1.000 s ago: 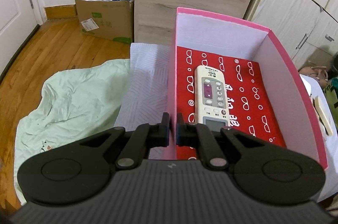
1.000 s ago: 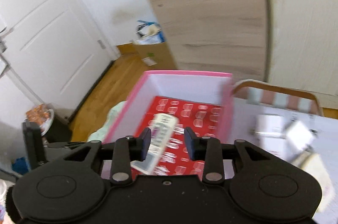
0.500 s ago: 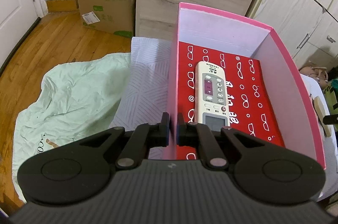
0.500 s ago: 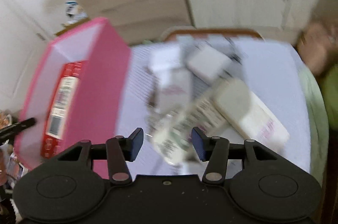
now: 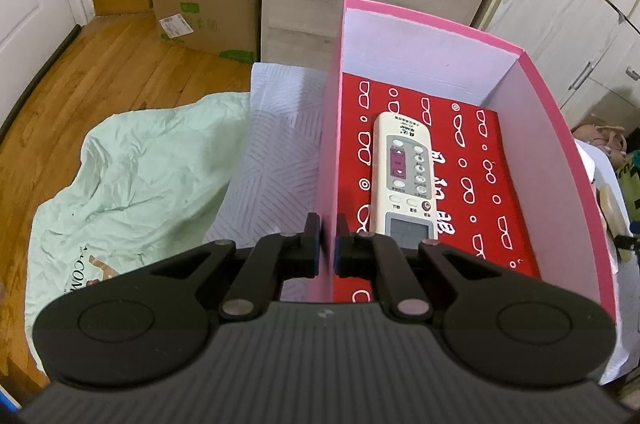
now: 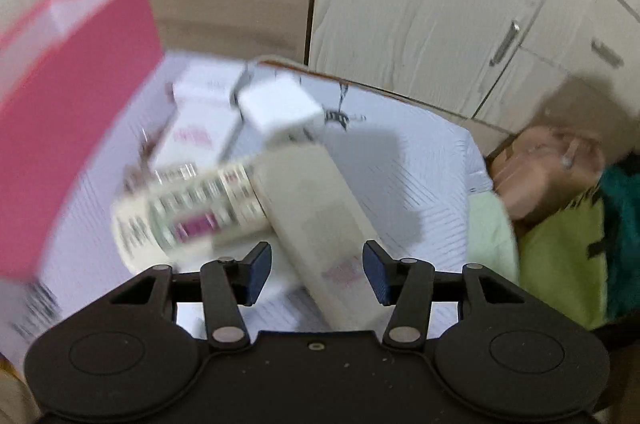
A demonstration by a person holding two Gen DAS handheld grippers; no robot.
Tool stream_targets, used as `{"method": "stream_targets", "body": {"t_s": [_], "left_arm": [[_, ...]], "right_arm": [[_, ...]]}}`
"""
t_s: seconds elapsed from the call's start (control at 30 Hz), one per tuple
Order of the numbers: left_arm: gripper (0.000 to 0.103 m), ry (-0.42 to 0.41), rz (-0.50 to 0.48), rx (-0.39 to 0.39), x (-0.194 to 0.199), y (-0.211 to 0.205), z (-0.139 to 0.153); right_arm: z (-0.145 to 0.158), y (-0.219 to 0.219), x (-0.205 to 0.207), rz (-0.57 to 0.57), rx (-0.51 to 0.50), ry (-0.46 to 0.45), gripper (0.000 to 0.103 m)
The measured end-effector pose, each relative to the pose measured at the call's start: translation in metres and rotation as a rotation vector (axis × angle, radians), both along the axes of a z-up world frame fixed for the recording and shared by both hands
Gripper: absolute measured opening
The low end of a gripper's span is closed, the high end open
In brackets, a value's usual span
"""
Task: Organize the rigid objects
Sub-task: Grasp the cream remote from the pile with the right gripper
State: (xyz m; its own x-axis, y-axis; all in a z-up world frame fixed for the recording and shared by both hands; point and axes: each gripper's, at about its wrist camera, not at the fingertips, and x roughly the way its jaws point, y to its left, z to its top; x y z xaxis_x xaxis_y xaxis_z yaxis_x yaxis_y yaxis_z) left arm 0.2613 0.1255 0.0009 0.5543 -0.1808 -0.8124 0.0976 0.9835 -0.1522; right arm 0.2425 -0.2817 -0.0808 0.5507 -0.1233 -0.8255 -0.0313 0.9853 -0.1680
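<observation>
Right tongs (image 6: 318, 274) swung from pink box (image 6: 76, 104) to cream remote (image 6: 320, 224).

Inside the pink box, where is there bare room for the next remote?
In the pink box, the red patterned floor is bare between the remote and the right wall, and also behind the remote toward the far wall. The strip along the left wall, which the left tool is clamping, is narrow. Outside, remotes and small white boxes crowd the mat.

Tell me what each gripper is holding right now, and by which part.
The left gripper pinches the pink box by its side wall's top edge. The right gripper holds nothing; its jaws stand open around a remote.
</observation>
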Motion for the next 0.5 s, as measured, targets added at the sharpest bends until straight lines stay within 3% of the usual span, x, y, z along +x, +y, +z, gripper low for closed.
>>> {"method": "stream_targets", "body": {"t_s": [0.37,0.5], "left_arm": [[0.006,0.008,0.017,0.017,0.002,-0.004,-0.001],[0.006,0.009,0.020,0.018,0.002,-0.005,0.000]], "right_arm": [[-0.012,0.008,0.003,0.095,-0.062,-0.157,0.059],[-0.013,0.006,0.011,0.073,-0.062,-0.156,0.061]]}}
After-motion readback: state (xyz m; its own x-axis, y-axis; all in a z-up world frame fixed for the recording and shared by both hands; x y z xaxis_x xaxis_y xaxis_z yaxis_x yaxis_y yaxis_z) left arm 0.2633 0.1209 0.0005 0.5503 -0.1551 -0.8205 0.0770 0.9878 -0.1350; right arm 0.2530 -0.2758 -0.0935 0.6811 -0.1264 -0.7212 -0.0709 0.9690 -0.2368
